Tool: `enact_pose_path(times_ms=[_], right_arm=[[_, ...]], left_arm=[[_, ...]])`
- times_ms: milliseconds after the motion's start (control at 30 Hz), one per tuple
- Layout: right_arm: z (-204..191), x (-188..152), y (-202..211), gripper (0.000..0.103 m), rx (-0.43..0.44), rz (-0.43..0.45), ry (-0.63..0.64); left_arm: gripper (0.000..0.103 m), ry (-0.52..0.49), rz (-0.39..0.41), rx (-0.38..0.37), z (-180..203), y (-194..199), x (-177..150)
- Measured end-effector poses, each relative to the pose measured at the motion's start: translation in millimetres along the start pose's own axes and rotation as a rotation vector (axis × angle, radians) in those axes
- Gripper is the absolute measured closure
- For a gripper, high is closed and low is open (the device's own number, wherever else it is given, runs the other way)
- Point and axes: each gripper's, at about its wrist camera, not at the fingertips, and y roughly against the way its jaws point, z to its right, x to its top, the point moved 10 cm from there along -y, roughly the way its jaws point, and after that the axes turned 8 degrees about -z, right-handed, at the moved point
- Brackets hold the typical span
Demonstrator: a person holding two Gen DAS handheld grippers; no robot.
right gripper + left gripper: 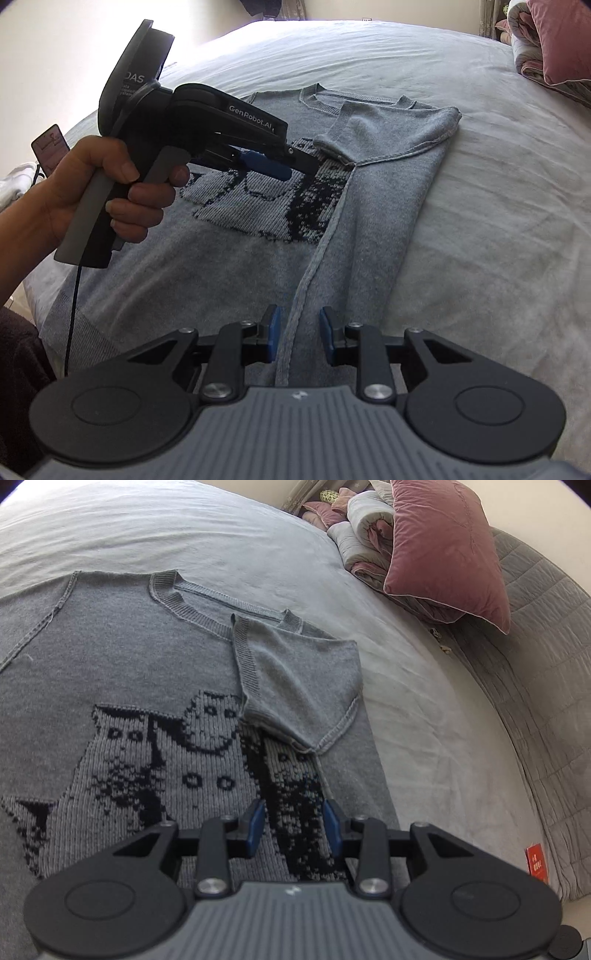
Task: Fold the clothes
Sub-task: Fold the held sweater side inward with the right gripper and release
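You are holding both grippers, left (pixel 294 825) and right (pixel 298 334), fingers released, over the grey sweater (pixel 373 206) lying beneath them on the bed (pixel 480 184).

this is a bedroom in a home. a wide bed (pixel 184 528) under a wrinkled pale grey sheet fills most of both views. at the upper right of the left wrist view a dusty-pink velvet pillow (pixel 447 550) leans on rolled grey and pink duvets (pixel 365 528), with a quilted grey bedspread (pixel 546 672) draped along the right edge. plain cream walls (pixel 55 44) show at the upper left of the right wrist view, brightly daylit.
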Motion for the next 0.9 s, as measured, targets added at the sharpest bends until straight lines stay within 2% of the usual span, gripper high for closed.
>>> enact_pose_path(times_ms=[100, 233, 333, 467, 633, 667, 700, 733, 767, 833, 900], right_arm=[[-9.1, -18.5, 6.6, 0.075, -0.033, -0.023, 0.009], [-12.1, -39.1, 14.6, 0.075, -0.077, -0.054, 0.013], [-11.9, -52.4, 19.0, 0.075, -0.094, -0.082, 0.009], [-9.1, -66.9, 23.8, 0.075, -0.096, -0.107, -0.009], [-11.2, -80.2, 27.6, 0.076, -0.052, -0.131, -0.033], [-11.9, -82.1, 27.5, 0.081, -0.048, -0.136, -0.036], [-12.5, -84.0, 27.4, 0.092, -0.043, -0.140, -0.038], [-13.3, -84.9, 28.2, 0.094, -0.038, -0.140, -0.041], [-14.2, -84.5, 30.0, 0.094, -0.031, -0.135, -0.047], [-16.8, -82.2, 34.4, 0.094, -0.012, -0.120, -0.061], [-21.3, -79.0, 39.1, 0.095, 0.018, -0.108, -0.071]], left_arm=[[0.068, 0.006, -0.011, -0.025, 6.2, -2.9, -12.8], [0.070, 0.059, -0.028, -0.099, 14.6, -9.9, -21.5], [0.070, 0.070, -0.070, -0.159, 28.0, -14.9, -33.0], [0.070, 0.025, -0.101, -0.140, 40.6, -18.2, -48.6], [0.070, 0.013, -0.105, -0.131, 49.1, -16.2, -58.5], [0.070, 0.018, -0.101, -0.128, 49.4, -15.6, -59.3], [0.070, 0.025, -0.096, -0.125, 49.1, -15.5, -59.9], [0.070, 0.031, -0.092, -0.122, 48.9, -15.3, -60.1], [0.072, 0.035, -0.088, -0.118, 48.7, -15.0, -60.2], [0.086, 0.034, -0.085, -0.114, 49.1, -13.6, -60.8], [0.092, 0.031, -0.079, -0.115, 49.3, -11.0, -60.9]])
